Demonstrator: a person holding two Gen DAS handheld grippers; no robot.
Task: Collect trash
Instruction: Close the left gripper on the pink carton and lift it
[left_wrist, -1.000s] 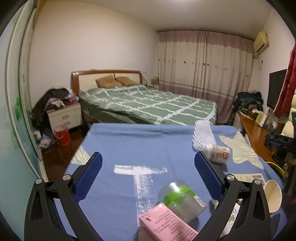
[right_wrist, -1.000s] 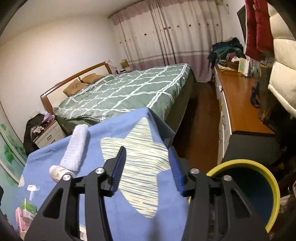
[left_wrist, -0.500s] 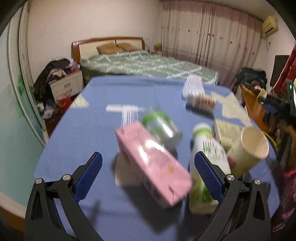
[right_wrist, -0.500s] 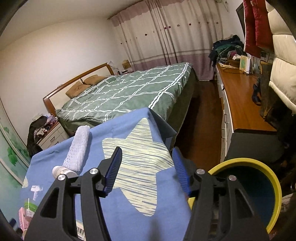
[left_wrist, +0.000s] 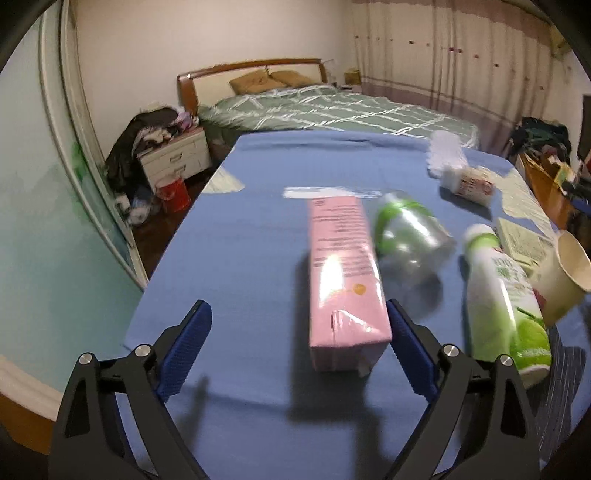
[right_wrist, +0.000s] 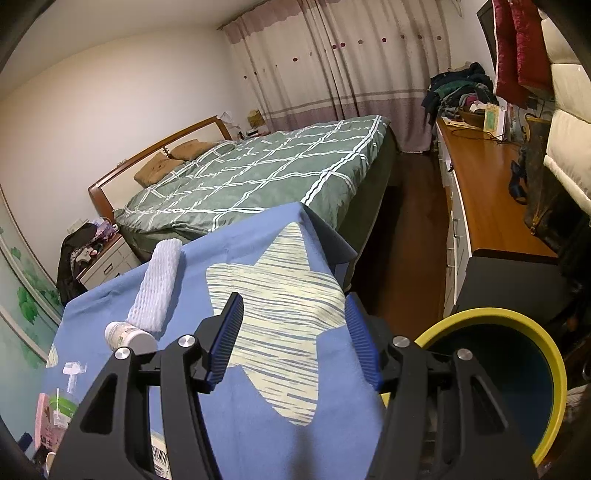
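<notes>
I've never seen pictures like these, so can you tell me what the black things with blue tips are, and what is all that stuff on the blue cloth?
Those are tongs that a person holds, one in each hand, each with a small camera looking along its two fingers. One picture comes from the left tongs, the other from the right tongs.

On the blue cloth lies trash: a pink carton, a clear bottle with a green label, a white and green bottle, a paper cup and a white foam net.

The left tongs have just been closing a little; the carton sits between the fingers, not yet squeezed. The right tongs are open and empty, beside a yellow-rimmed bin. Nothing is held.
</notes>
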